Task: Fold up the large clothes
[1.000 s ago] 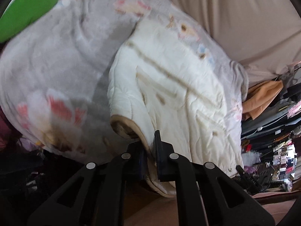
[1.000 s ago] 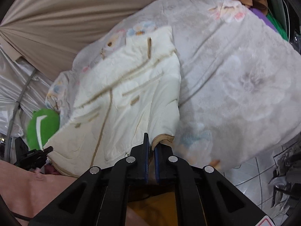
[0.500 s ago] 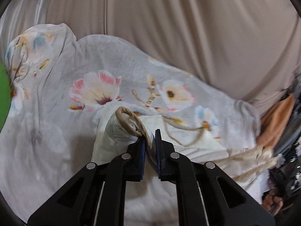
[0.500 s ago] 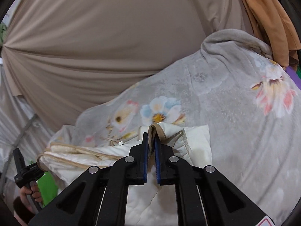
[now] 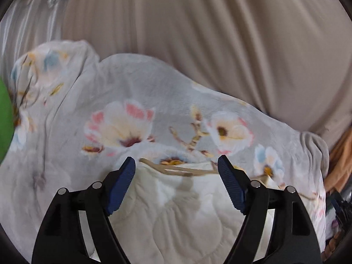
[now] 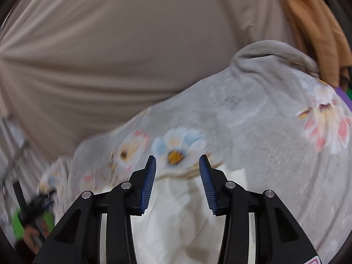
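Floral blanket (image 5: 154,101) under cream jacket (image 5: 180,209); both grippers' jaws now spread, cuffs released.

Nothing is sitting between either pair of fingers; the cream jacket (image 5: 176,209) is lying below them, the floral blanket (image 5: 136,92) and beige curtain (image 5: 198,33) rising ahead.
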{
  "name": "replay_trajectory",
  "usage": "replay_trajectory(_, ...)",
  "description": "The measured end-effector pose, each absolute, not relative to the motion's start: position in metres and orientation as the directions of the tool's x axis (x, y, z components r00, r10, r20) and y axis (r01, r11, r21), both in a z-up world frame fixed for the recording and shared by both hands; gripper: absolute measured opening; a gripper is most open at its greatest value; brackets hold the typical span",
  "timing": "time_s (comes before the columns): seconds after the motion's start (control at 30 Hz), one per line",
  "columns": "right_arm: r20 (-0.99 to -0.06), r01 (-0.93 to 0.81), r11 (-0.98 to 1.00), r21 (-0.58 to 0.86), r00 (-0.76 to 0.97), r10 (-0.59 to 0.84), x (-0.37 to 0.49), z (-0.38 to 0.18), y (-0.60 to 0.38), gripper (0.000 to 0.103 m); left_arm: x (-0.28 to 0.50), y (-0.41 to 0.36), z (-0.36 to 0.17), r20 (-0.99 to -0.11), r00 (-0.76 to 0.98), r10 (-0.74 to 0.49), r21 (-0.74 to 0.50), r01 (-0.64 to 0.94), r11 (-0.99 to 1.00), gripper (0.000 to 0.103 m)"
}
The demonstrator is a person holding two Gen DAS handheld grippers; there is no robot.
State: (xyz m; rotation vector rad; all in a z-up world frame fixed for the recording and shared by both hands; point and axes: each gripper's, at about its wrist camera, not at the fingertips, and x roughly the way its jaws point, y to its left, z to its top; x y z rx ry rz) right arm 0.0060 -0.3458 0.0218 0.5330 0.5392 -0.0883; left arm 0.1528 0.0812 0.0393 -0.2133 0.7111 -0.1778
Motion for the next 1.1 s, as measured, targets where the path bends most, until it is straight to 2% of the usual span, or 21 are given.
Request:
replay_trajectory(0.1,-0.59,0.068,0.917,0.393,0.783,0.195,0.023,-0.001,-0.276,0.033,0.14,0.033,0.02,-0.661,0.68,-0.317,-0.242,0.208,0.948,0.074)
replay_trajectory(0.13,-0.606,0.013,0.923,0.384,0.758,0.242,0.029,-0.011,-0.253,0.026,0.136,0.015,0.008,-0.682,0.651,-0.333,-0.224,0.248,0.943,0.074)
replay_trajectory(0.2,-0.645,-0.084,0.93,0.357,0.698,0.31,0.041,-0.033,-0.215,0.017,0.132,-0.023,-0.027,-0.737,0.603,-0.305,-0.131,0.315,0.94,0.071)
replay_trajectory(0.3,-0.695,-0.088,0.961,0.261,0.674,0.25,0.053,-0.061,-0.211,0.012,0.134,-0.031,-0.064,-0.767,0.596,-0.239,-0.048,0.318,0.947,0.071)
replay_trajectory(0.37,-0.699,-0.027,0.961,0.277,0.681,0.22,0.056,-0.07,-0.244,0.0,0.141,-0.015,-0.07,-0.759,0.61,-0.226,-0.039,0.304,0.952,0.072)
replay_trajectory(0.53,-0.713,0.251,0.921,0.299,0.7,0.041,0.046,-0.081,-0.351,0.0,0.172,0.034,-0.075,-0.752,0.655,-0.078,0.044,0.169,0.985,0.073)
replay_trajectory(0.6,-0.725,0.323,0.895,0.308,0.689,0.001,0.041,-0.085,-0.376,0.0,0.185,0.052,-0.075,-0.76,0.648,-0.057,0.03,0.123,0.992,0.073)
replay_trajectory(0.63,-0.729,0.337,0.89,0.306,0.684,-0.009,0.041,-0.083,-0.379,0.0,0.19,0.056,-0.07,-0.763,0.643,-0.06,0.015,0.111,0.994,0.073)
replay_trajectory(0.7,-0.719,0.347,0.896,0.277,0.693,-0.046,0.044,-0.071,-0.372,0.008,0.193,0.054,-0.059,-0.744,0.668,-0.021,0.049,0.086,0.995,0.073)
replay_trajectory(0.73,-0.702,0.335,0.904,0.266,0.71,-0.057,0.047,-0.063,-0.364,0.016,0.194,0.05,-0.055,-0.731,0.683,0.0,0.068,0.072,0.995,0.079)
replay_trajectory(0.77,-0.693,0.327,0.91,0.256,0.718,-0.064,0.051,-0.058,-0.359,0.017,0.196,0.047,-0.053,-0.723,0.69,0.014,0.076,0.06,0.995,0.086)
replay_trajectory(0.87,-0.708,0.332,0.918,0.218,0.701,-0.085,0.071,-0.066,-0.353,0.019,0.21,0.041,-0.063,-0.738,0.674,0.023,0.074,0.048,0.996,0.087)
replay_trajectory(0.97,-0.736,0.364,0.899,0.245,0.673,-0.072,0.083,-0.091,-0.364,0.011,0.221,0.044,-0.084,-0.762,0.647,0.031,0.069,0.034,0.997,0.089)
replay_trajectory(1.1,-0.744,0.374,0.898,0.231,0.662,-0.084,0.087,-0.09,-0.361,0.012,0.229,0.044,-0.092,-0.77,0.637,0.037,0.073,0.031,0.997,0.091)
